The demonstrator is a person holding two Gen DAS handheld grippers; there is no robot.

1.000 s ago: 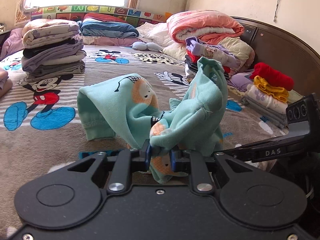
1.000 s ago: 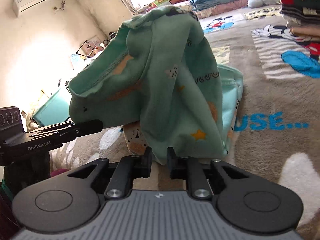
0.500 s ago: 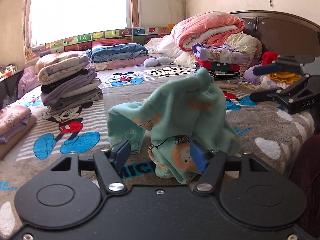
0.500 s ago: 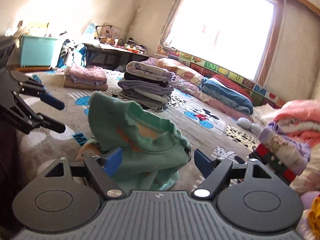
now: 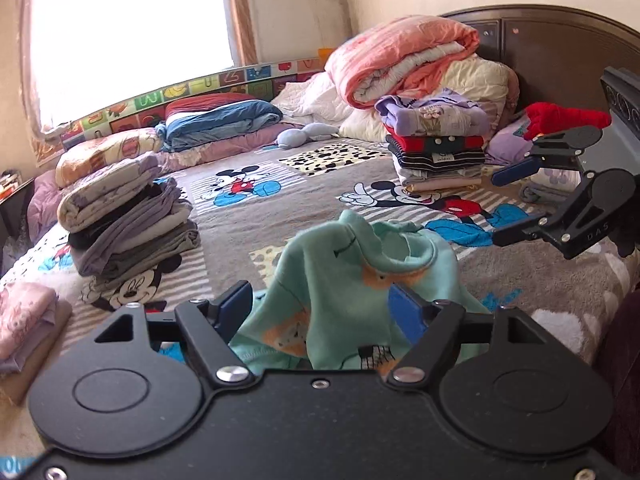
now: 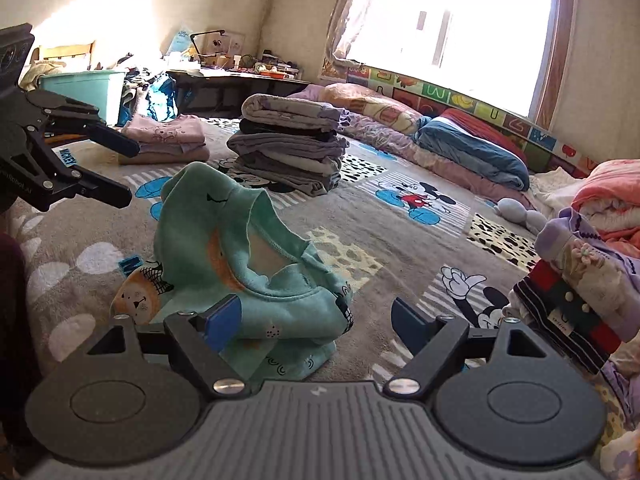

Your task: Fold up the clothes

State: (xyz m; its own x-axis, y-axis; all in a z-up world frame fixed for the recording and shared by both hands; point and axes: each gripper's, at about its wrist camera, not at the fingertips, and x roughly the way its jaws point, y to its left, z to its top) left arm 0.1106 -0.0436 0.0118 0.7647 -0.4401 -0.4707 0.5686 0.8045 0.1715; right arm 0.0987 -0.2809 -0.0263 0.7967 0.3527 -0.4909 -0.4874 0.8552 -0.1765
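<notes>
At the far left of the bed (image 5: 260, 216), a stack of folded clothes (image 5: 128, 216) is seen, evidently kept aside as finished work, well apart from the piece in hand. The left gripper (image 5: 322, 310) is held low over the blanket with its blue-padded fingers (image 5: 404, 308) spread wide; nothing is gripped, though the mint-green garment (image 5: 352, 280) bulges up between them. That garment lies crumpled in a heap on the bed just in front of both tools, its hem and neck opening turned upward, so a flat starting shape is judged not yet reached. To its right, the right gripper (image 6: 316, 322) is likewise held with fingers wide apart and empty, one pad just beside the heap's edge. Both tools are probably placed so near in order that a fresh hold on a hem or shoulder can be taken. Farther right, a second folded pile (image 5: 436, 152) is stacked near the headboard (image 5: 560, 48).
</notes>
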